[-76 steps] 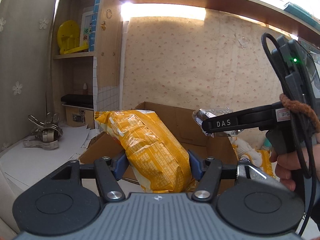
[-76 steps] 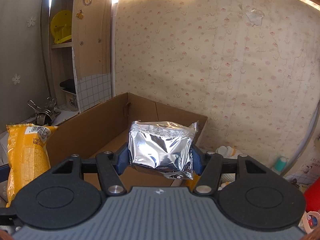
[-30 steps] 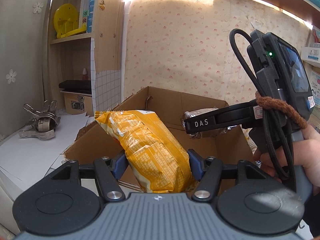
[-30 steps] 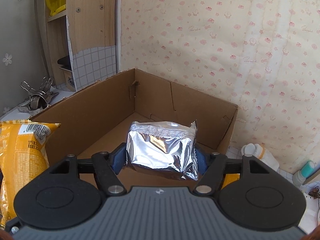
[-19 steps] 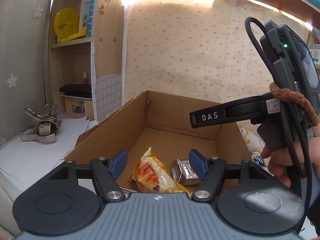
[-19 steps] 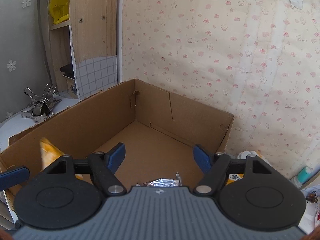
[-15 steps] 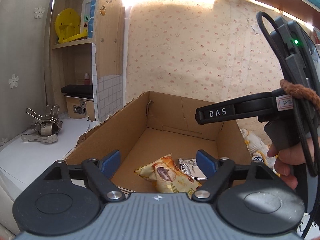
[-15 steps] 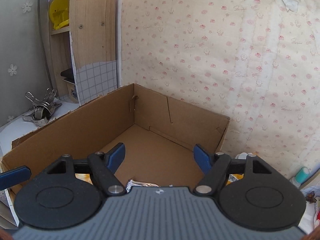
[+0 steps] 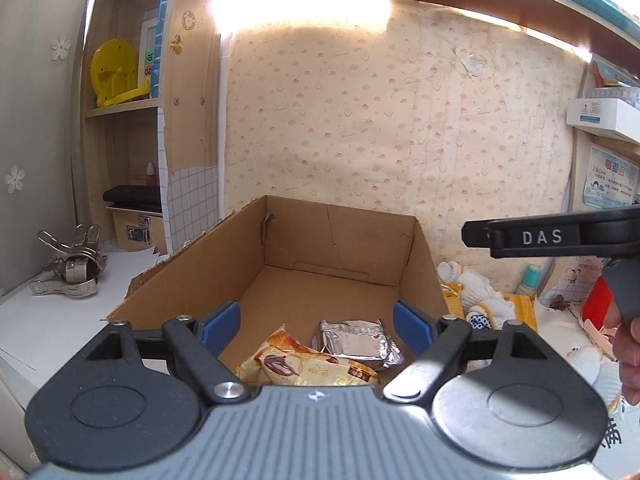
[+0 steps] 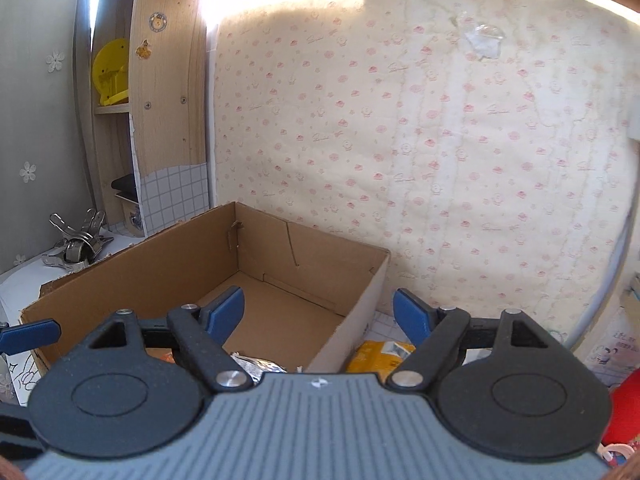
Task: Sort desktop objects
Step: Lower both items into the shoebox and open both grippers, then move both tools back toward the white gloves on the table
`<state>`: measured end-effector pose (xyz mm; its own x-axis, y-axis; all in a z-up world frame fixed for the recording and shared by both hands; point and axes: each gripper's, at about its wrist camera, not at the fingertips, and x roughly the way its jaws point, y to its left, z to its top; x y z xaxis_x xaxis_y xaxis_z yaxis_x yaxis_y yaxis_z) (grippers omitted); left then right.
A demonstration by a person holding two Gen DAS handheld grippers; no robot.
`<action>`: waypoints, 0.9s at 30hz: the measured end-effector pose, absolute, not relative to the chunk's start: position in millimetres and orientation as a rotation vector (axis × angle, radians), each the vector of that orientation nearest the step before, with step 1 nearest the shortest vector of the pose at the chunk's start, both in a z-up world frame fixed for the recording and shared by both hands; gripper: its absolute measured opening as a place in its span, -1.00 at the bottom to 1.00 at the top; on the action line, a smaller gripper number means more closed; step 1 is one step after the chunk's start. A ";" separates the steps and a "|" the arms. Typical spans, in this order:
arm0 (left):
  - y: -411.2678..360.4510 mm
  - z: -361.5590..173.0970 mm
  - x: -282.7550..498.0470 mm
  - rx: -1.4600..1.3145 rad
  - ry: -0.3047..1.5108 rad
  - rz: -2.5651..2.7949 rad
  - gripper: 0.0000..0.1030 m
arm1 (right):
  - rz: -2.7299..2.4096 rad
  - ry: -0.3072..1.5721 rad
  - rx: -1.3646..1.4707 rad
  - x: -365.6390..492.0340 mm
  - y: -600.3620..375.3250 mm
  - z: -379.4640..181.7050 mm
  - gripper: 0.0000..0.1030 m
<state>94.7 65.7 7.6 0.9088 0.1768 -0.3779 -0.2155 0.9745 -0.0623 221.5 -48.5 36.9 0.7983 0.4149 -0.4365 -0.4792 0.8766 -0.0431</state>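
In the left wrist view, the left gripper (image 9: 316, 326) hangs over the near end of the cardboard box (image 9: 224, 256), its blue fingers (image 9: 219, 325) spread wide and holding nothing. On the box floor lie a yellow snack bag (image 9: 308, 366) and a silver foil packet (image 9: 354, 340), touching. Metal clips (image 9: 70, 266) rest on the white tabletop (image 9: 52, 320) to the left. In the right wrist view, the right gripper (image 10: 318, 316) is likewise wide apart and empty above the box's right wall (image 10: 352, 316); the foil packet (image 10: 258, 366) peeks out below.
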 end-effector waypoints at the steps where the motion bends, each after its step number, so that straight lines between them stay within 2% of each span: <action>1: 62.5 8.2 93.2 -0.105 0.373 0.194 0.68 | 0.471 0.427 -0.148 217.2 -57.4 37.3 0.55; 11: 8.9 12.3 79.4 -0.093 0.343 0.076 0.68 | 0.281 0.435 -0.119 172.1 -156.6 12.7 0.58; 13: -4.3 9.5 79.6 -0.095 0.350 0.047 0.68 | 0.223 0.443 -0.124 164.7 -174.8 4.6 0.68; 27: -75.9 -32.5 113.8 -0.101 0.435 0.024 0.68 | 0.070 0.493 -0.026 124.0 -265.5 -35.5 0.69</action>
